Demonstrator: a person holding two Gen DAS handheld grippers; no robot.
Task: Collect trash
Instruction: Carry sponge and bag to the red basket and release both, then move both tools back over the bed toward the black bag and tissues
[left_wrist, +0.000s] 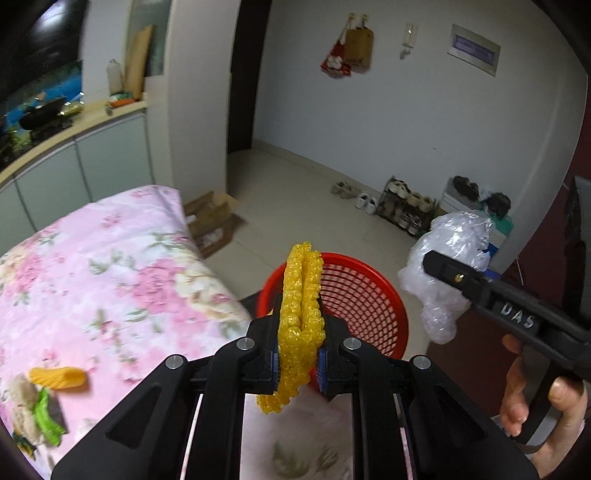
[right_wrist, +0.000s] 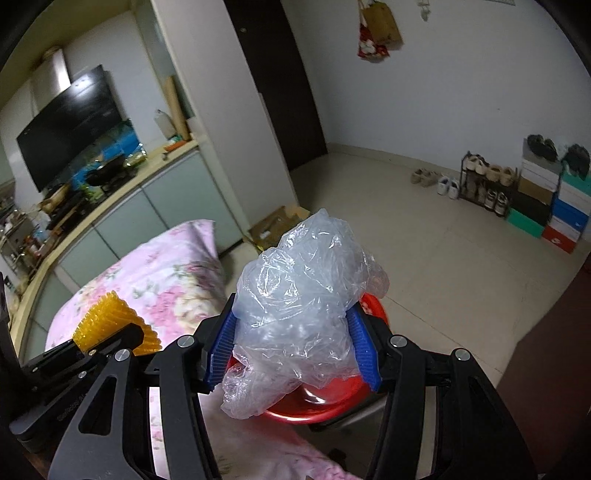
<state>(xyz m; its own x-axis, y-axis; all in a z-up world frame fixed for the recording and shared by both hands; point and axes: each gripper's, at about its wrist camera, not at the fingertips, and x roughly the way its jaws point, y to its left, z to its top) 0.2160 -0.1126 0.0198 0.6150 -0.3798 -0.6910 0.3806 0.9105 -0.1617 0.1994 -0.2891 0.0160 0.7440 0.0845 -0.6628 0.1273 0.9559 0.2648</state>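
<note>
My left gripper (left_wrist: 300, 314) is shut on a strip of yellow foam netting (left_wrist: 301, 317), which stands up between the jaws and hangs below them. Just beyond it sits a red mesh basket (left_wrist: 373, 295) at the edge of the bed. My right gripper (right_wrist: 295, 332) is shut on a crumpled clear plastic bag (right_wrist: 303, 295) that fills the gap between its blue pads (right_wrist: 364, 350). The red basket (right_wrist: 325, 400) lies right under that bag. The left wrist view shows the bag (left_wrist: 443, 266) held to the right of the basket by a hand (left_wrist: 532, 402). In the right wrist view the yellow netting (right_wrist: 110, 321) shows at lower left.
A pink floral bedcover (left_wrist: 110, 280) fills the left side, with a yellow roll (left_wrist: 59, 377) and green and beige scraps (left_wrist: 35, 413) on it. Flattened cardboard (left_wrist: 210, 221) lies on the tiled floor. A shoe rack (right_wrist: 487, 184) and stacked shoe boxes (right_wrist: 554, 206) line the far wall.
</note>
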